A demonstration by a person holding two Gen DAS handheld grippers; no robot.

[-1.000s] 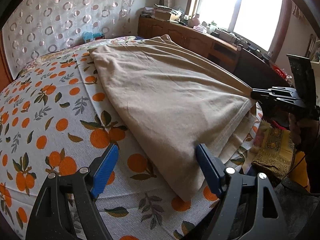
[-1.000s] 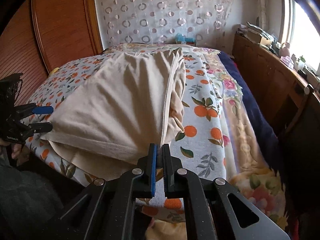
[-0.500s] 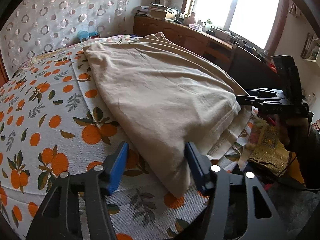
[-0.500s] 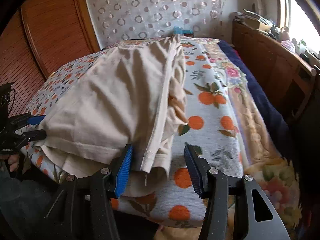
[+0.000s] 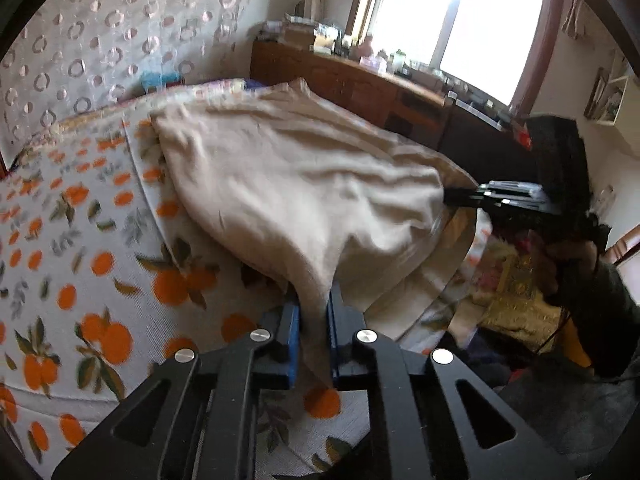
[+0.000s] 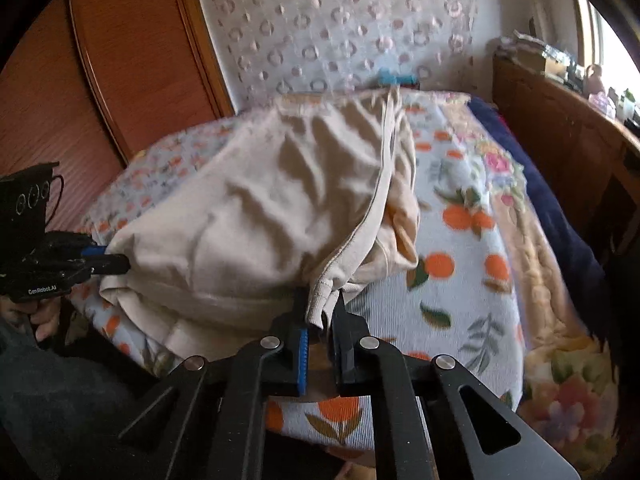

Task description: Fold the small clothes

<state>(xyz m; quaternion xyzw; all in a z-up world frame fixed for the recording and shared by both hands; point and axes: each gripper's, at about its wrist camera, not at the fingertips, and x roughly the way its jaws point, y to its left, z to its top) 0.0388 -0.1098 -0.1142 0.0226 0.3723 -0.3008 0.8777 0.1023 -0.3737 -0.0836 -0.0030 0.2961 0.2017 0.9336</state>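
Observation:
A beige garment [image 5: 296, 184] lies folded lengthwise on the orange-print bedspread [image 5: 80, 248]; it also shows in the right wrist view [image 6: 260, 216]. My left gripper [image 5: 314, 320] is shut on its near left bottom corner and lifts it off the bed. My right gripper [image 6: 318, 320] is shut on the near right bottom corner at the hem. Each gripper shows in the other's view, the right one [image 5: 452, 196] and the left one [image 6: 116, 266], both pinching the cloth. The top layer is raised and wrinkled between them; a lower layer still rests on the bed edge.
A wooden dresser [image 5: 360, 84] with clutter runs along the bed's right side under a bright window. A wooden wardrobe [image 6: 100, 80] stands on the left. A dark blue blanket [image 6: 560, 220] and floral quilt [image 6: 560, 380] lie along the bed's right edge.
Both grippers were open around the garment's near corners half a second ago. They have closed on the corners and lifted the top layer, which now wrinkles.

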